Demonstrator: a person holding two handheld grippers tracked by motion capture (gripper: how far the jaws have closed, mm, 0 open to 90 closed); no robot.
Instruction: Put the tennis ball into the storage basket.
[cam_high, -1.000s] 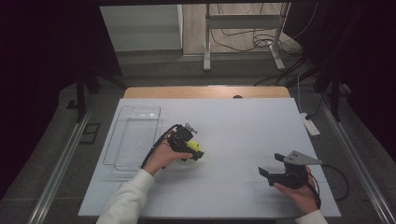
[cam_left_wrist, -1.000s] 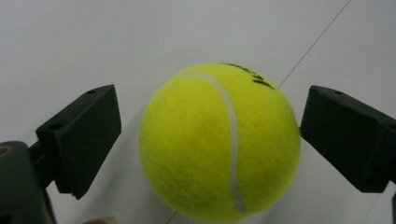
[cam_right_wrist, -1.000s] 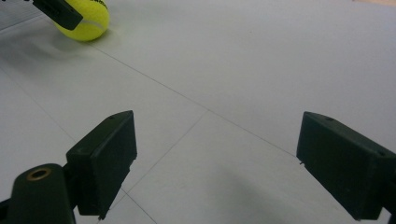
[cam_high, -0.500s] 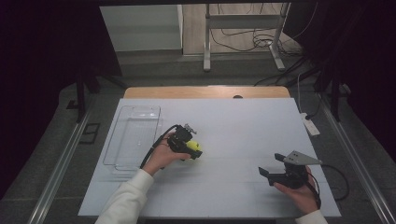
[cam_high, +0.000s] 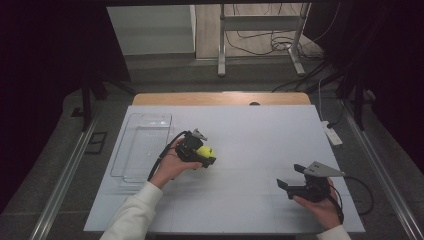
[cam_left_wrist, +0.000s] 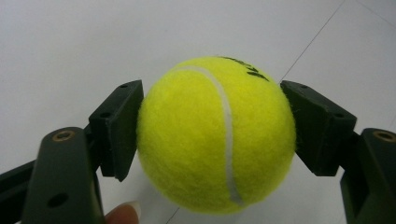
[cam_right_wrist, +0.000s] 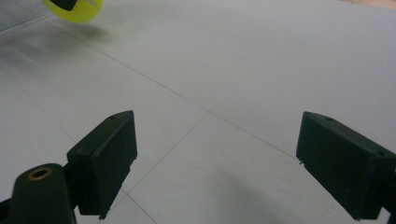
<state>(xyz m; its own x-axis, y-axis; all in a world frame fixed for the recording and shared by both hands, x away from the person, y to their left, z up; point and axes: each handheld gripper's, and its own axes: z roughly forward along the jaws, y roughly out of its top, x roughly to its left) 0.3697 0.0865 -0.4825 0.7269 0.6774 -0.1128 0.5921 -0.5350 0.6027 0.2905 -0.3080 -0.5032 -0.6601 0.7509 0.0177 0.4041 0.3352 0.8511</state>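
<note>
Yellow felt: your left tongs (cam_left_wrist: 215, 135) are clamped on a tennis ball (cam_left_wrist: 217, 135), one black pad pressed against each side of it, its white seam curving down the face toward the camera and black lettering showing near its top.
Left tongs, high view: you hold the left tongs (cam_high: 202, 154) above the desk (cam_high: 260, 135) with your left hand (cam_high: 172, 167), and the tennis ball (cam_high: 204, 151) sits between the jaws at their tip.
Fingertip: one of your fingertips (cam_left_wrist: 123, 213) shows just below the ball, beside the near jaw arm.
Right tongs: your right tongs (cam_right_wrist: 219, 163) stand apart, jaws wide with nothing between them, bare white desk surface (cam_right_wrist: 224, 93) and its thin seam lines under the gap.
Right tongs, high view: your right hand (cam_high: 325, 207) holds the right tongs (cam_high: 292, 176) low over the desk, the grey three-cornered plate (cam_high: 324, 170) on top and the cable (cam_high: 362, 195) looping off behind them.
Ball from the right tongs: the tennis ball (cam_right_wrist: 77, 10) appears far ahead of the right tongs and off to their left, well apart from them, with a dark jaw tip overlapping it.
Clear tray: a transparent plastic tray (cam_high: 142, 145) lies on the desk just beside the left tongs, on the side away from the right tongs; its contents cannot be made out.
White strip: a small white power strip (cam_high: 333, 135) rests at the desk edge beyond the right tongs.
</note>
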